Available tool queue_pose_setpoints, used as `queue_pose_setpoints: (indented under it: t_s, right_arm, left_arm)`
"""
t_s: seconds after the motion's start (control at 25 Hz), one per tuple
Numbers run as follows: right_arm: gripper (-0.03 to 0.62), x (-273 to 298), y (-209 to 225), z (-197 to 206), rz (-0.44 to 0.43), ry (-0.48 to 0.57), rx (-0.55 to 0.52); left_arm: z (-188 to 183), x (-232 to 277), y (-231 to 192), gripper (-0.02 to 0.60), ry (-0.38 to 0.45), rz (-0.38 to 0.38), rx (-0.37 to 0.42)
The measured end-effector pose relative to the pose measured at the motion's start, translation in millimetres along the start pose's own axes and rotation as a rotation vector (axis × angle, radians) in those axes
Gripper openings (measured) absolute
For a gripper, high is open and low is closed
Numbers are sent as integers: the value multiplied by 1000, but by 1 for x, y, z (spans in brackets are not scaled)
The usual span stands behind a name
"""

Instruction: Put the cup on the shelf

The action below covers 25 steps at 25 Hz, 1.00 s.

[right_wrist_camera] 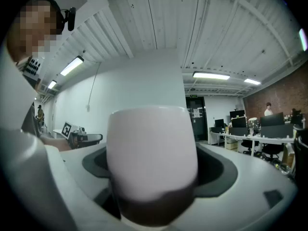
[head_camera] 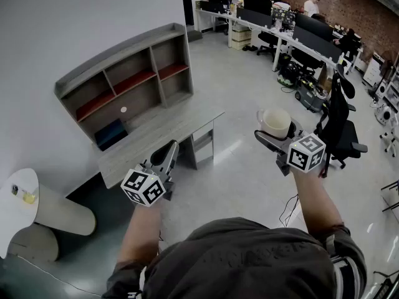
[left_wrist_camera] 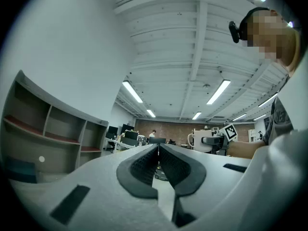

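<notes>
My right gripper (head_camera: 274, 132) is shut on a cream cup (head_camera: 274, 122), held upright in the air over the floor, right of the grey table (head_camera: 159, 136). In the right gripper view the cup (right_wrist_camera: 151, 153) fills the space between both dark pads. The left gripper (head_camera: 164, 156) hovers by the table's near edge with its jaws shut on nothing; its pads (left_wrist_camera: 144, 165) meet in the left gripper view. The grey shelf unit (head_camera: 128, 80) with red boards stands on the table against the white wall and also shows as the shelf (left_wrist_camera: 43, 138) in the left gripper view.
A blue box (head_camera: 111, 134) sits in the shelf's lower left bay. A round white side table (head_camera: 19, 198) with a small item stands at the left. Desks with monitors (head_camera: 293, 23), black office chairs (head_camera: 340, 126) and seated people fill the far right.
</notes>
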State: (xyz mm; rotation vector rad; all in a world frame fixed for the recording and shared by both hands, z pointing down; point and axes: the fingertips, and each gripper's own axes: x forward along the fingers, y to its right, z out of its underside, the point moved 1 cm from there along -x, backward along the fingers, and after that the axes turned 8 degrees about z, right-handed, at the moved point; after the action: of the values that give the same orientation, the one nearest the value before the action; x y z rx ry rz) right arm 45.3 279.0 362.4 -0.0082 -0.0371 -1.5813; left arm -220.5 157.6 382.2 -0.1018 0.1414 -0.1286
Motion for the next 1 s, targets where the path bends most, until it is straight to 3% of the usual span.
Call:
queue_pose_setpoints:
  t_s: [0.56, 1.0]
  right_arm:
    - [472, -14, 33, -4, -9, 6, 30]
    - [472, -57, 76, -8, -52, 16, 29]
  left_arm:
    - [0, 33, 18, 7, -2, -1, 15]
    - [4, 81, 70, 6, 11, -15, 32]
